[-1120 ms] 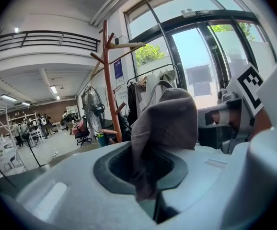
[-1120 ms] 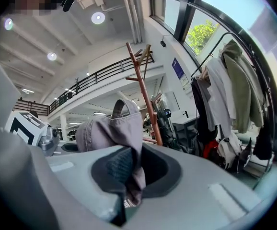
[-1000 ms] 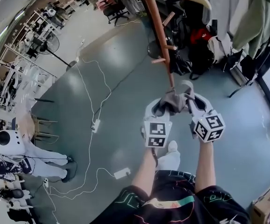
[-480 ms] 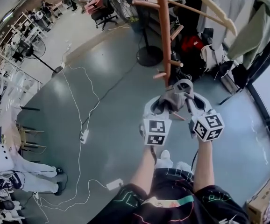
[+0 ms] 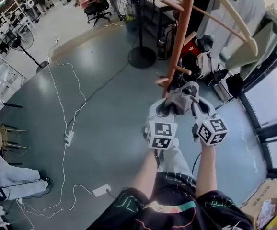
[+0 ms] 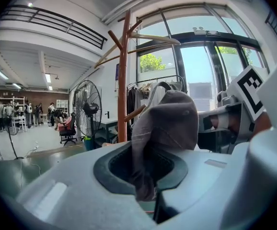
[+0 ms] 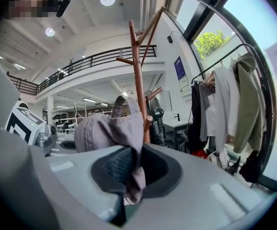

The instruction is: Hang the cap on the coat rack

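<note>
You hold the grey cap (image 5: 182, 98) up between your left gripper (image 5: 161, 110) and right gripper (image 5: 198, 108), each clamped on its fabric, just beside the coat rack (image 5: 183, 37) pole's lower pegs

Premises: large open workshop hall. Evidence: polished grey floor (image 5: 105, 95) with trailing power strip (image 5: 69, 138), pedestal fan (image 6: 88, 107), balcony railing (image 6: 52, 25), office chair (image 5: 96, 6), tall windows (image 6: 196, 71).

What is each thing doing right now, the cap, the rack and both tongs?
Cap: held by both tongs, not hung yet.
Rack: upright, near pegs bare.
Left tongs: shut on cap.
Right tongs: shut on cap.
Coats: hanging on a rail.
</note>
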Tool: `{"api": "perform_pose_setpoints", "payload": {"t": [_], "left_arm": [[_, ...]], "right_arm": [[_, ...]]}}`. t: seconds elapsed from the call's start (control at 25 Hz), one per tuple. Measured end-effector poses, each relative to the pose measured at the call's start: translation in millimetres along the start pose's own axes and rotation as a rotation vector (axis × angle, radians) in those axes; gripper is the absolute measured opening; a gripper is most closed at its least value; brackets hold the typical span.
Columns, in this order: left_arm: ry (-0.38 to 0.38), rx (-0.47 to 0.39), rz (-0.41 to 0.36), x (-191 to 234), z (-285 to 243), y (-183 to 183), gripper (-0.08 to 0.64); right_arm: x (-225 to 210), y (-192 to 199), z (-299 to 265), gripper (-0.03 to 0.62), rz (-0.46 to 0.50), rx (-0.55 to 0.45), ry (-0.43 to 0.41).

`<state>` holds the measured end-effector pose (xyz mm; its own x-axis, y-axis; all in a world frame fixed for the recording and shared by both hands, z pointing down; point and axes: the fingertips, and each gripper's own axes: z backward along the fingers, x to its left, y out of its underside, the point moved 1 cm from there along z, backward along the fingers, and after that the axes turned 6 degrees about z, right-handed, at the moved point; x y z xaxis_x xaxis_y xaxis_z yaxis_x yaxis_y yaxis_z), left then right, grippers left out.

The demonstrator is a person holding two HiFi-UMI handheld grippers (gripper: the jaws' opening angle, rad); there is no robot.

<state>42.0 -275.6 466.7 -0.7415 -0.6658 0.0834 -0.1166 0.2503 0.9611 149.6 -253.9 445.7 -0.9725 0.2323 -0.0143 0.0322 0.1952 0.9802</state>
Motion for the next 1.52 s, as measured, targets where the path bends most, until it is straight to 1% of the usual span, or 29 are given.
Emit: {"api": "perform_pose_setpoints", "payload": {"t": [0.16,0.56,0.72,0.84,1.08,1.52], "left_arm": [[0.003,-0.011,0.019,6.1,-6.9,-3.4,0.057],[0.01,-0.007,0.05,12.1,-26.3,-5.8,0.057],[0.026,-0.01,0.048,8.8,-29.8,-8.7,0.057],[0.034,-0.004,0.049,7.2,-35.9,-4.3,0.055],[0.031,0.013,0.054,12.3,-46.7,0.3,0.055],[0.053,0.025,0.06,8.1,-67.1,0.8,0.055]], "right_arm": [[-1.3,-2.9,-8.7,0.026,0.014,0.012,0.005],[-13.1,-6.3,-22.2,0.026,0.016,0.032,0.012],[-17.9,-8.1,-22.7,0.026,0.006,0.036,0.023],[-22.6,-3.7,-26.2,0.026,0.0,0.042,0.028],[-27.5,3.2,-37.4,0.026,-0.018,0.054,0.01],[-44.3,7.9,-49.4,0.026,-0.059,0.056,0.001]]}}
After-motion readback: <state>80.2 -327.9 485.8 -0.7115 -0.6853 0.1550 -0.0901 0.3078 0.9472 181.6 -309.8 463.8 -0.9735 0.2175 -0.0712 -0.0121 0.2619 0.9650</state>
